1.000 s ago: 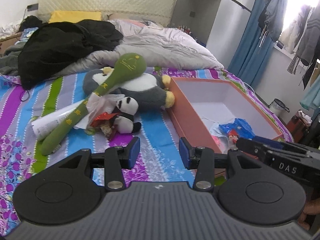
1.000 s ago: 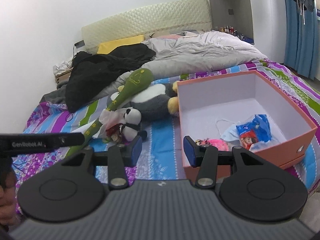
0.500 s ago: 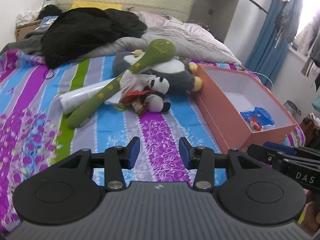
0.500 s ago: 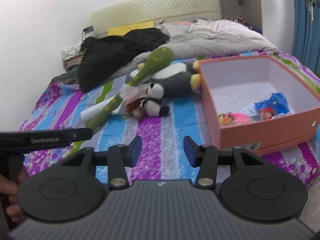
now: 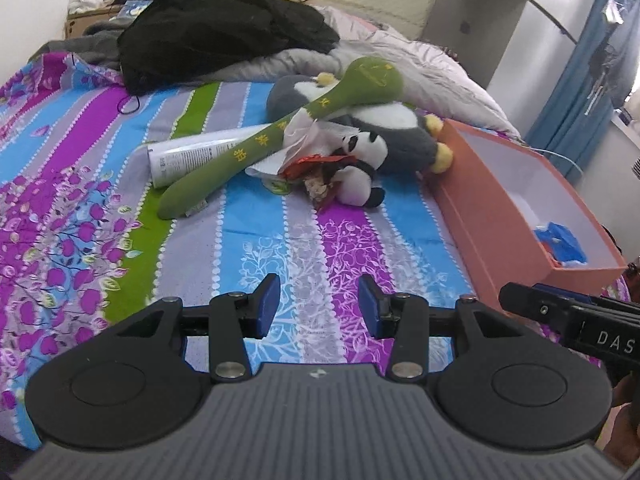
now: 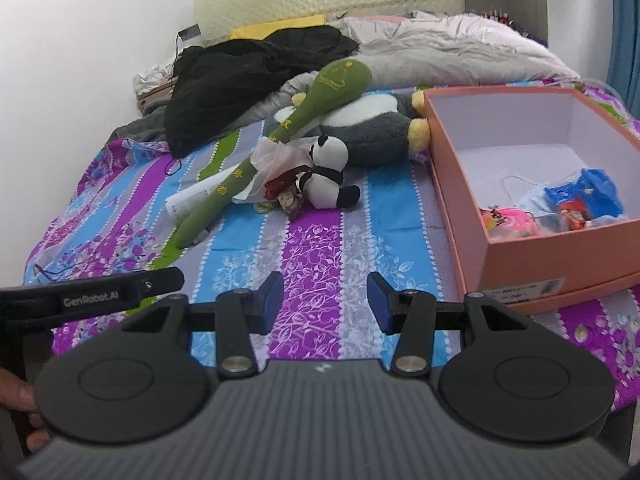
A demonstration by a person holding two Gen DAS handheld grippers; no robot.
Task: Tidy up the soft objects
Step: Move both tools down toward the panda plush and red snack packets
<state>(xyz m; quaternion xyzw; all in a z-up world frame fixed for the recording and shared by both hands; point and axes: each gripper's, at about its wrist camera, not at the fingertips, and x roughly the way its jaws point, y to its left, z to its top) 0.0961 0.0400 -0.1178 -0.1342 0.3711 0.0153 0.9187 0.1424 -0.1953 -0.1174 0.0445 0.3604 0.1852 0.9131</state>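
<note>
Striped in purple, blue, grey and green, the bedsheet (image 5: 304, 240) carries a small heap of soft toys near its middle. A long green plush club (image 5: 280, 136) lies slanted across a big grey and white penguin (image 5: 396, 136), its thin end pointing down the sheet beside a white tube (image 5: 192, 156). A little panda (image 6: 326, 174) sits against the penguin, with crumpled wrappers (image 6: 282, 188) just beside it. To the right of the heap stands an open orange box (image 6: 456, 184), its near corner holding a pink toy (image 6: 508, 220) and a blue packet (image 6: 584, 196). Both sets of tongs hover over bare sheet, well short of the toys: the left tongs (image 5: 318, 306) stand partly open with nothing between their blue pads, and the right tongs (image 6: 324, 302) likewise, gap empty. A black garment (image 5: 224, 28) and a grey quilt (image 6: 448, 48) lie further up the bed.
</note>
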